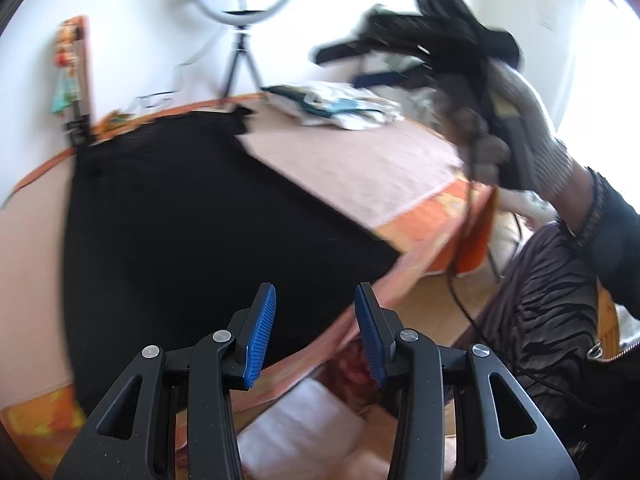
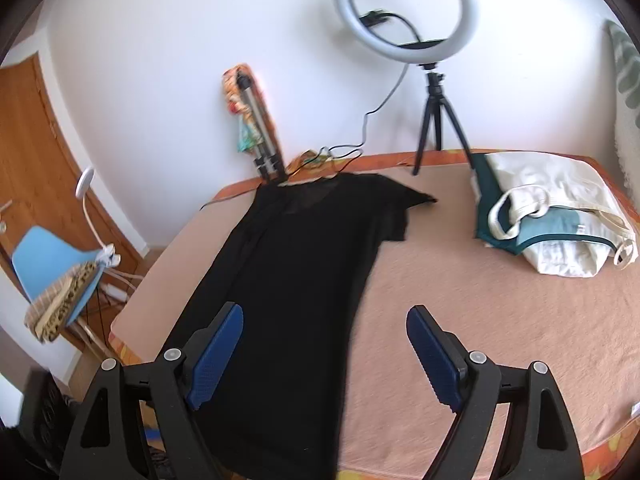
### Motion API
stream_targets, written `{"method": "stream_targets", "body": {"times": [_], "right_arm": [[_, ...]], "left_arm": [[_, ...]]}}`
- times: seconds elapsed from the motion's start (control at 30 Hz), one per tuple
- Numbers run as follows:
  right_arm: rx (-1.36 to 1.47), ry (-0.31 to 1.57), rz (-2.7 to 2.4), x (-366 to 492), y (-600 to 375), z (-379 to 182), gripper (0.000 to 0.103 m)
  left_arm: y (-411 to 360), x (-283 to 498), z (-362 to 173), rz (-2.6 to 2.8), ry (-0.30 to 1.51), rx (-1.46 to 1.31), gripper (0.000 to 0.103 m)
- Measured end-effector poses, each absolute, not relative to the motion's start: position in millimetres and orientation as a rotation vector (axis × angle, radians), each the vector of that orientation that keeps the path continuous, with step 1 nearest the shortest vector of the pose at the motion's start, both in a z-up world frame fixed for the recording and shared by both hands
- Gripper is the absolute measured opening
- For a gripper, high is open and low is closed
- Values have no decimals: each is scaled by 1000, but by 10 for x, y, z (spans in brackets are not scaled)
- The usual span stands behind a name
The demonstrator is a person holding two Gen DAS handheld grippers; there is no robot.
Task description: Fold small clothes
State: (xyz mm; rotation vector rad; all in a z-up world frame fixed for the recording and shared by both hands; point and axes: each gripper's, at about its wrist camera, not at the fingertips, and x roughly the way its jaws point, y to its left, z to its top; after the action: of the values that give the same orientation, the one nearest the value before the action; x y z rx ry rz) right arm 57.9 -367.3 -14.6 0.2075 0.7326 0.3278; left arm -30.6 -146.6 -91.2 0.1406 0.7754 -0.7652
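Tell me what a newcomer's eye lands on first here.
The black garment dominates, spread lengthwise down the pink bed cover. Next comes the white ring light on its tripod at the far edge, and the pile of cream and teal clothes to its right. Both grippers hover open with nothing between their fingers.

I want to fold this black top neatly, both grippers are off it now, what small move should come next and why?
Probably bring the right gripper down to the black top's sleeve and fold it inward. Both it and the left gripper are open and empty, the top lies flat on the bed, and that sleeve still sticks out sideways.
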Motion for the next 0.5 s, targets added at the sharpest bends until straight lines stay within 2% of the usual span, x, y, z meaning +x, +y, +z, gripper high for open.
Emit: {"method": "stream_targets", "body": {"times": [0.03, 0.13, 0.5], "right_arm": [[224, 734, 323, 620, -3759, -149, 86], [257, 736, 307, 694, -3967, -181, 86], [311, 764, 297, 997, -4439, -297, 86]], "left_arm": [[-1555, -305, -928, -787, 778, 146, 40], [-1868, -341, -956, -841, 761, 176, 57], [-2651, -386, -1280, -820, 697, 507, 58]]}}
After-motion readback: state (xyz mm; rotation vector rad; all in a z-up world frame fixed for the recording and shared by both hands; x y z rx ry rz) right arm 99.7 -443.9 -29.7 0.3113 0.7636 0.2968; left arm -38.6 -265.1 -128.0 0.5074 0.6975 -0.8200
